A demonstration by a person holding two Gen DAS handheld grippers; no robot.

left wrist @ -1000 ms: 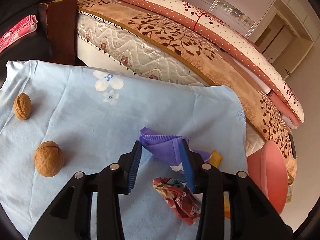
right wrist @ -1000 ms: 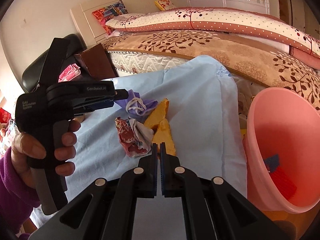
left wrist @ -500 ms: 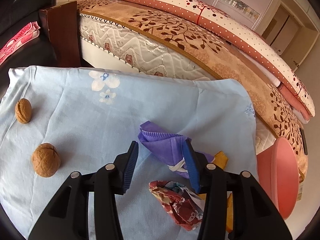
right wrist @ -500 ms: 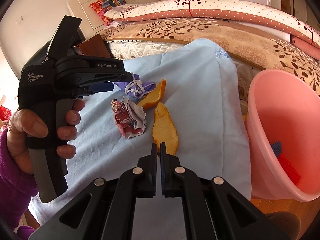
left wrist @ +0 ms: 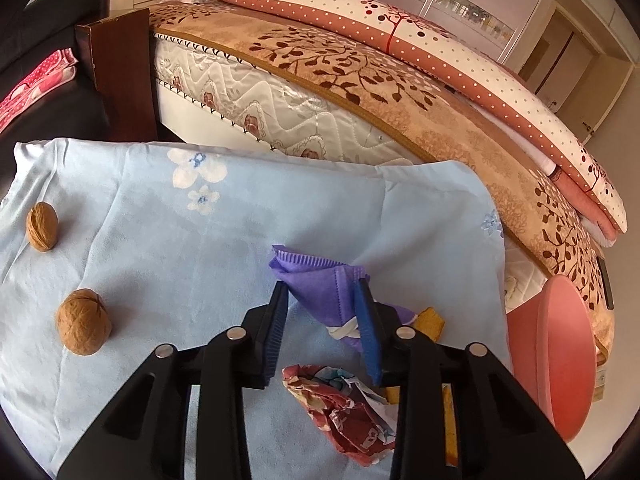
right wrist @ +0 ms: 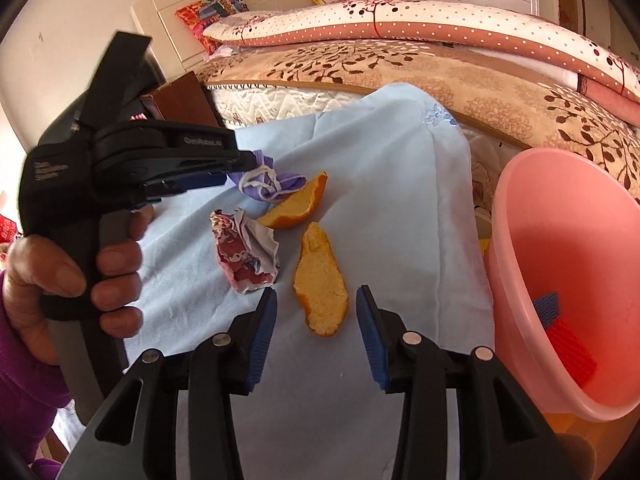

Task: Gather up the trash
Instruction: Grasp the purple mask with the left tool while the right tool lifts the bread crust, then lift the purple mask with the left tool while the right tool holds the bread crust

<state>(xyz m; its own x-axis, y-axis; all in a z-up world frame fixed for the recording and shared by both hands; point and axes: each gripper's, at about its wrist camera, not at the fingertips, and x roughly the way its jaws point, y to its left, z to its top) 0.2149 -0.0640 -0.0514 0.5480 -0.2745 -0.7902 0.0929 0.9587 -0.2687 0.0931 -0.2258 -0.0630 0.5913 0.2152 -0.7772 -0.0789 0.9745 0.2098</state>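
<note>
Two walnuts (left wrist: pixel 83 321) are lying at the left of the light blue cloth (left wrist: pixel 200 248), well apart from the trash. Further right, the left gripper (left wrist: pixel 322 292) is reaching over the purple face mask (left wrist: pixel 320 284); its jaws have just been closing and both pads are now touching the mask's sides, so it is gripping the mask on the cloth. Just below the mask a crumpled red wrapper (left wrist: pixel 344 412) is lying. In the right wrist view, a hand (right wrist: pixel 76 264) in a purple sleeve is holding that gripper's handle. The right gripper (right wrist: pixel 316 300) is hovering with its jaws apart, having just been opening, and the near orange peel (right wrist: pixel 320 284) is lying between the pads, untouched. A second peel (right wrist: pixel 296 208) is resting beside the mask. At the far right the pink bin (right wrist: pixel 560 280) is standing off the cloth's edge, with blue and red bits inside.
</note>
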